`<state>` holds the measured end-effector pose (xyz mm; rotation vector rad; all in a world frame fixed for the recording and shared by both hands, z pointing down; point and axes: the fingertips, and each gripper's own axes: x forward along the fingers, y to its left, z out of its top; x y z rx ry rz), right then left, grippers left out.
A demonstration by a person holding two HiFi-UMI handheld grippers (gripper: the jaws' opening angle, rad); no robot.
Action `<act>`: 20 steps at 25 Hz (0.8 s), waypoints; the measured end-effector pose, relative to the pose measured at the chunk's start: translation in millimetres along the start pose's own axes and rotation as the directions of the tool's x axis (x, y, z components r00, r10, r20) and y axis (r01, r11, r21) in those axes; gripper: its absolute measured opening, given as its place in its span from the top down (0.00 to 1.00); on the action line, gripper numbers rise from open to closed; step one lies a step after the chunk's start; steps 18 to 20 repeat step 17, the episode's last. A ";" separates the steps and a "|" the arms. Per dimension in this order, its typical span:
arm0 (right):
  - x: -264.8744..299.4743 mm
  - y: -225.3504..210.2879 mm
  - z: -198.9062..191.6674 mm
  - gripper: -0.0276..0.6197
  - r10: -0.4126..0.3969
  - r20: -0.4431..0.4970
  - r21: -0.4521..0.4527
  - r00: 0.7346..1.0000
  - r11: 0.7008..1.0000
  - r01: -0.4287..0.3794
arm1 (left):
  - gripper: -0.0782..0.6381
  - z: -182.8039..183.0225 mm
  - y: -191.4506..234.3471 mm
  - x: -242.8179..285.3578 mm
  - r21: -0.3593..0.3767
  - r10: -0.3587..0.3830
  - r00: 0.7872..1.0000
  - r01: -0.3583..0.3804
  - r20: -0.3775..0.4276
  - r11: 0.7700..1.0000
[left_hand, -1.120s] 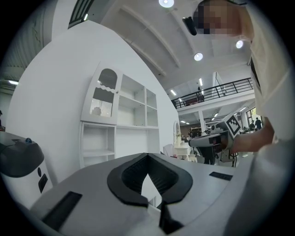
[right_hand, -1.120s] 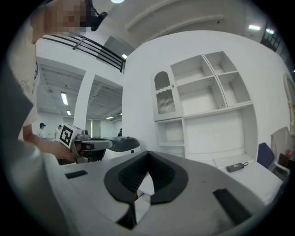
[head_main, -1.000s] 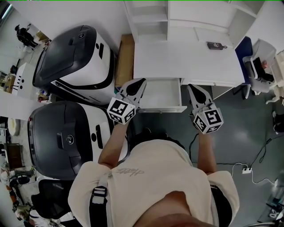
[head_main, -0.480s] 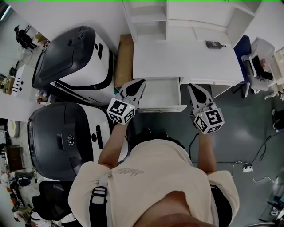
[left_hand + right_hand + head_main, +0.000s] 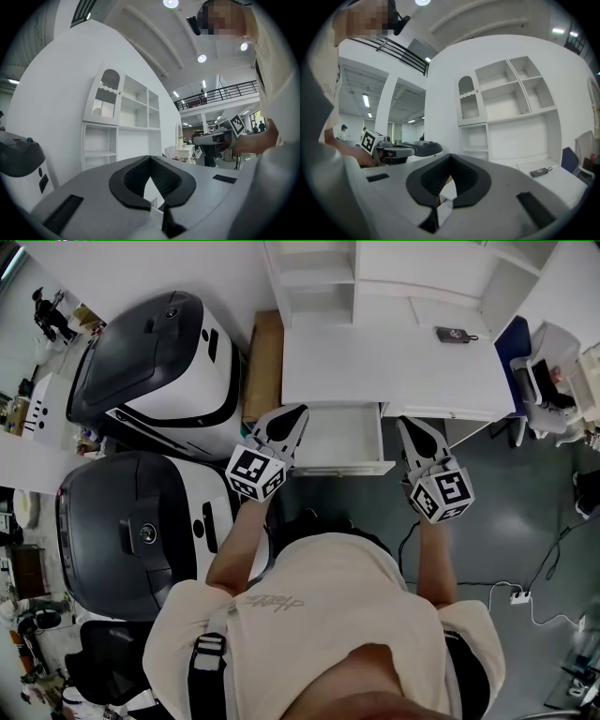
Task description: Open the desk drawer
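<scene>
The white desk (image 5: 394, 371) has its drawer (image 5: 343, 439) pulled out toward me, and the inside looks bare. My left gripper (image 5: 296, 414) hangs by the drawer's left front corner. My right gripper (image 5: 406, 425) hangs just right of the drawer's right side. Neither touches the drawer. Both point level at the desk with jaws shut and nothing between them, as the left gripper view (image 5: 151, 160) and the right gripper view (image 5: 450, 157) also show. The white shelf unit (image 5: 506, 108) stands behind the desk.
A small black device (image 5: 457, 335) with a cord lies on the desk top. Two large black-and-white machines (image 5: 155, 357) (image 5: 131, 531) stand to the left, with a brown box (image 5: 264, 362) beside the desk. A chair (image 5: 553, 381) and a floor power strip (image 5: 516, 598) are at the right.
</scene>
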<state>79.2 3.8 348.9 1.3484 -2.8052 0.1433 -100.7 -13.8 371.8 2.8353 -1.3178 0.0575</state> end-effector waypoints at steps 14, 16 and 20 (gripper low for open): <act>0.1 5.8 -1.7 0.97 0.000 -0.011 -0.001 1.000 1.000 0.000 | 0.89 -1.0 3.3 -5.8 -0.015 0.004 1.000 -0.004 0.011 1.000; -1.1 5.4 -1.3 0.97 0.000 -0.013 0.000 1.000 1.000 0.000 | 0.89 0.1 2.4 -5.7 -0.016 0.002 1.000 -0.002 0.013 1.000; -1.6 5.1 -1.1 0.97 0.000 -0.014 0.001 1.000 1.000 0.000 | 0.89 0.7 1.9 -5.6 -0.016 0.001 1.000 -0.001 0.014 1.000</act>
